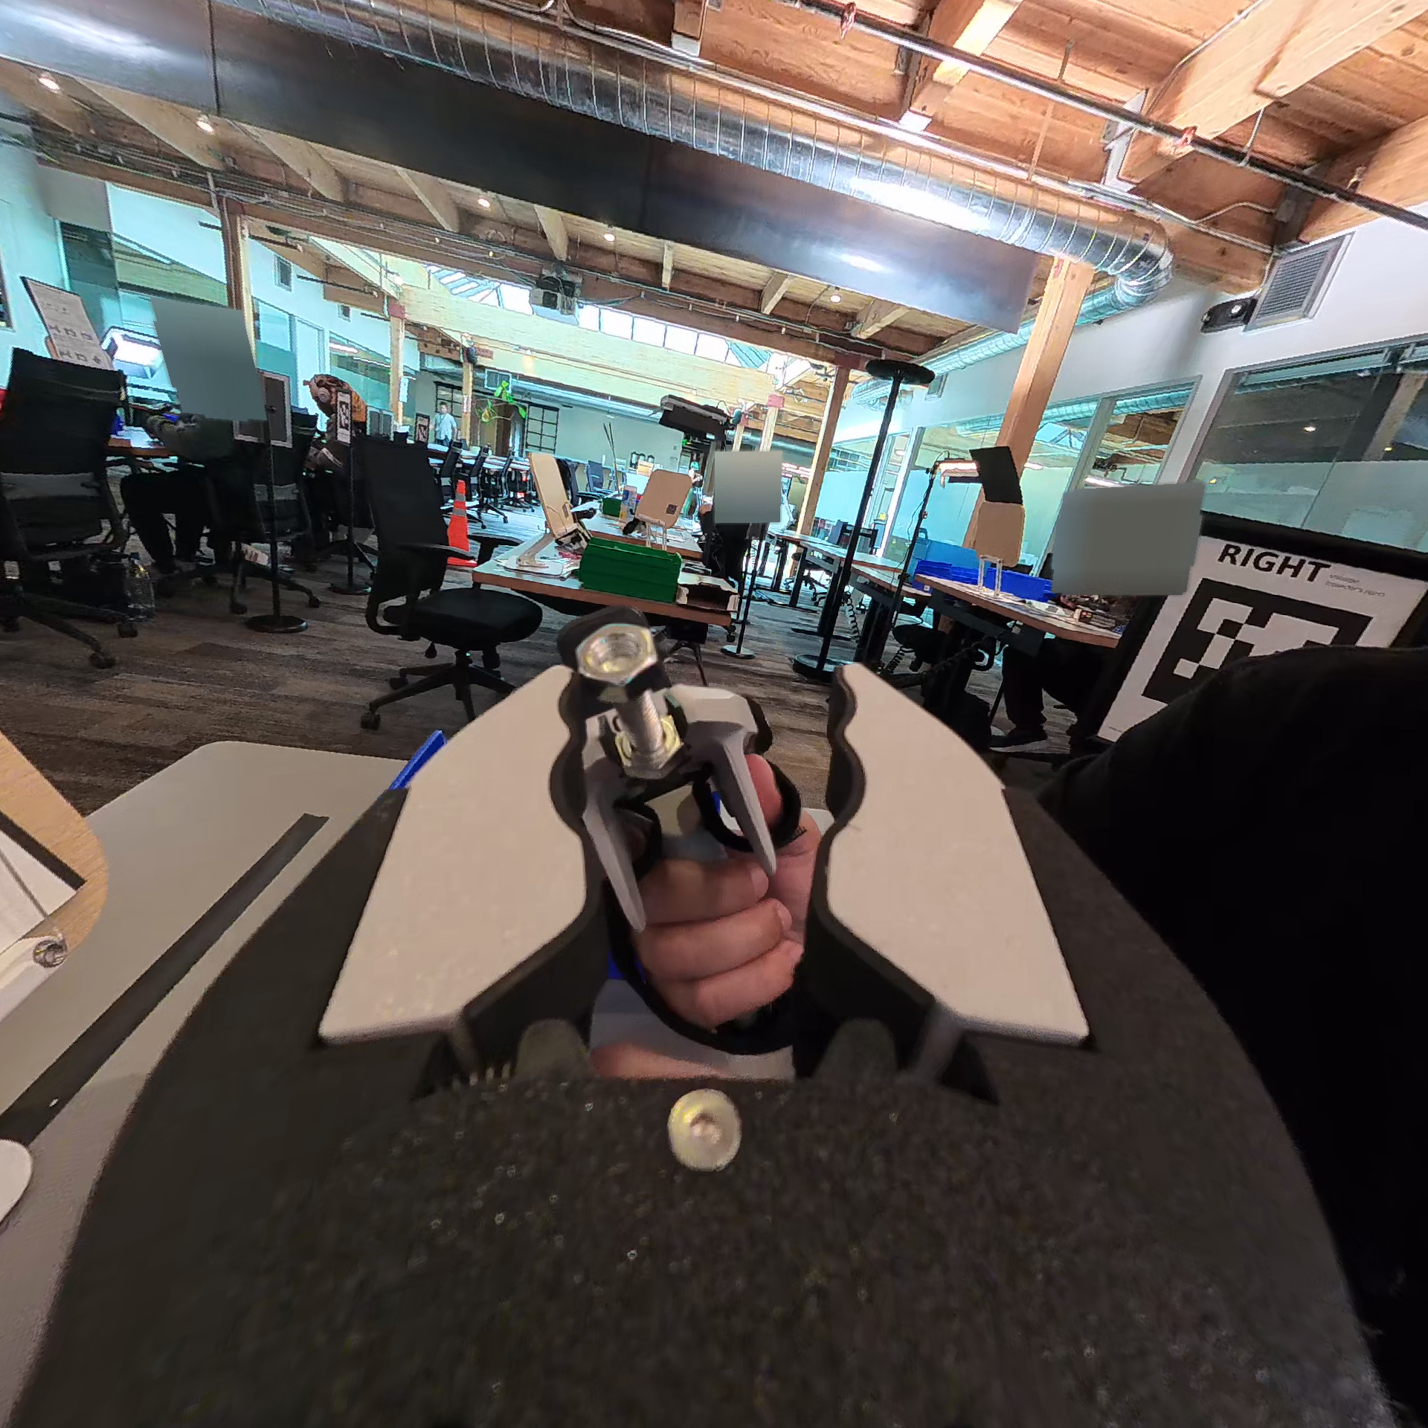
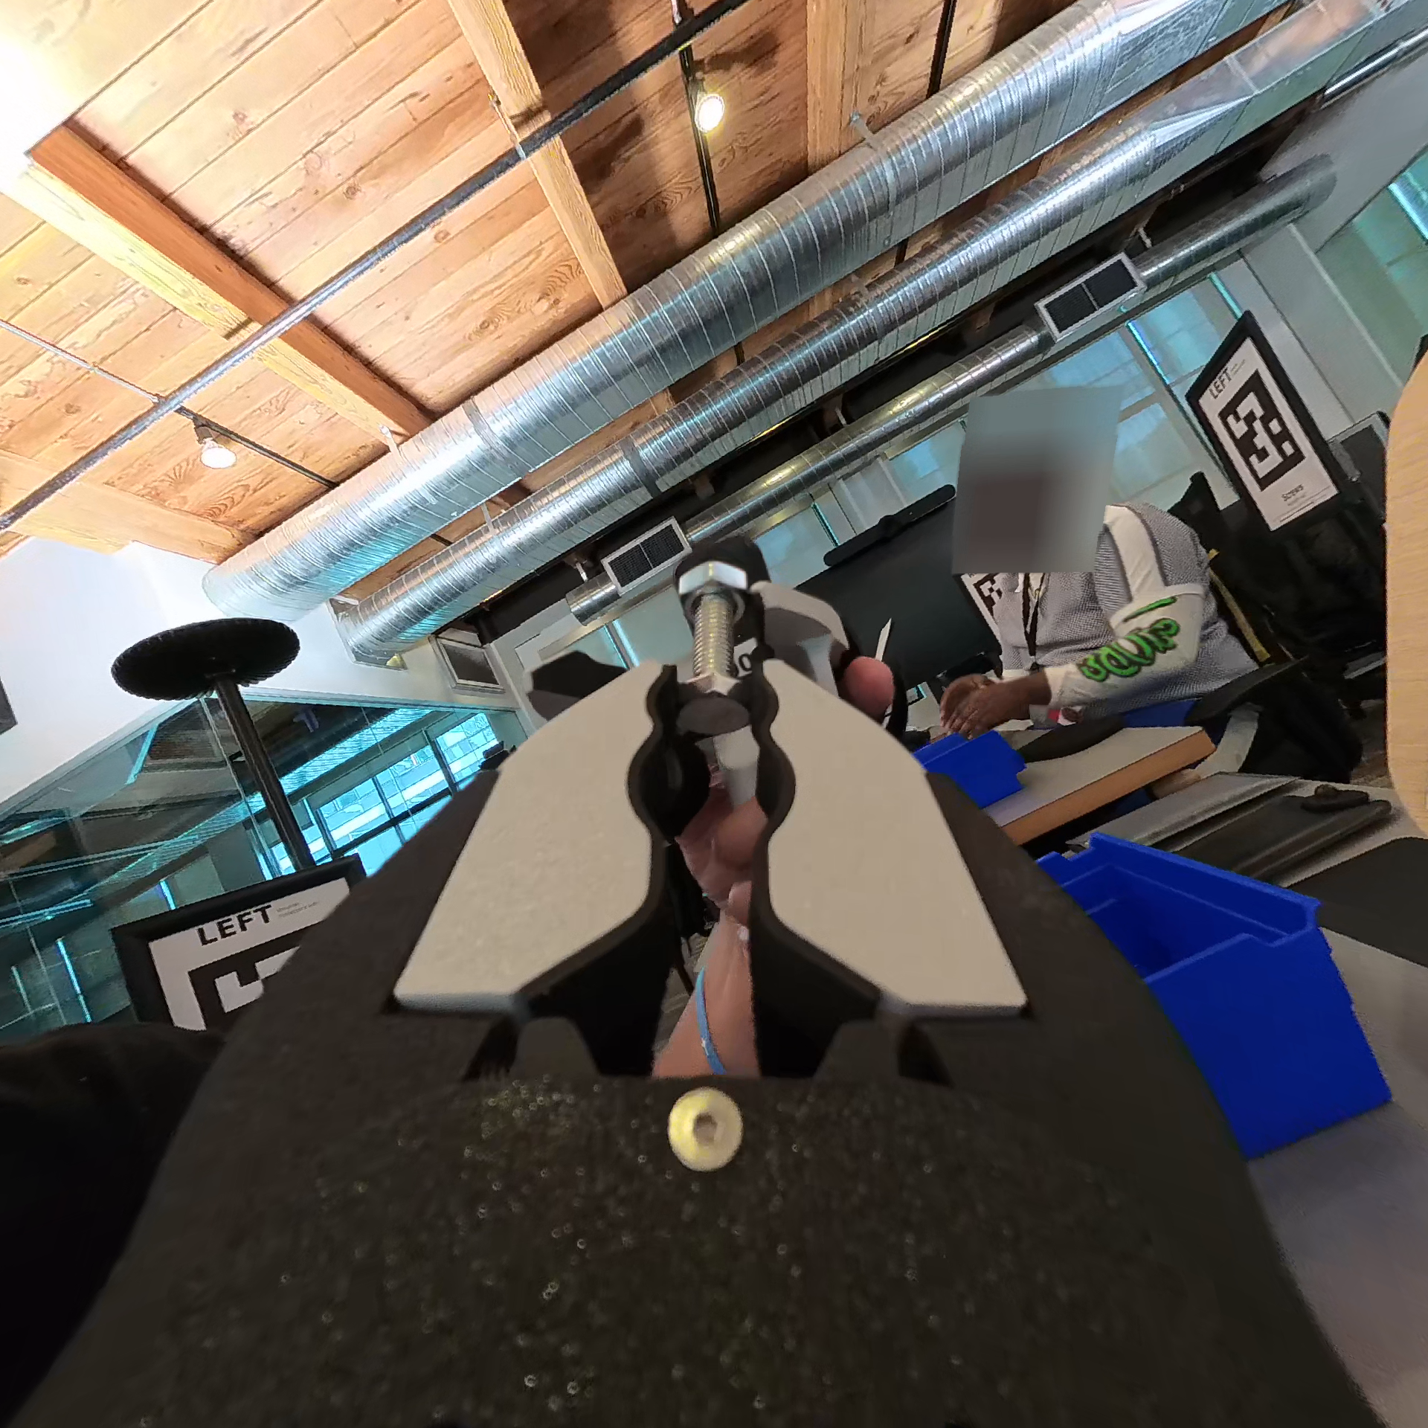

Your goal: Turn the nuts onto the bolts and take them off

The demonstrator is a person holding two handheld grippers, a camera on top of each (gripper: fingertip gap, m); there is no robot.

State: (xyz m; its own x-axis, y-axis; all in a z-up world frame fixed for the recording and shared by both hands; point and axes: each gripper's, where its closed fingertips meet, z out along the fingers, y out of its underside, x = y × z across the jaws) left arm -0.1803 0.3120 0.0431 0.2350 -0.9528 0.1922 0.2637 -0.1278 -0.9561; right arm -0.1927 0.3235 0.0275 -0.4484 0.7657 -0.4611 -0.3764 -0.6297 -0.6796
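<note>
Right wrist view: bolt (image 2: 707, 645) (head hidden)

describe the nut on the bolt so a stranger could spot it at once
Find the open left gripper with its two broad grey pads. In the gap between them the right gripper clamps a silver threaded bolt by its lower end. The nut is the shiny hexagon at the bolt's upper end, showing a round hole, unlike the threads below.
</note>
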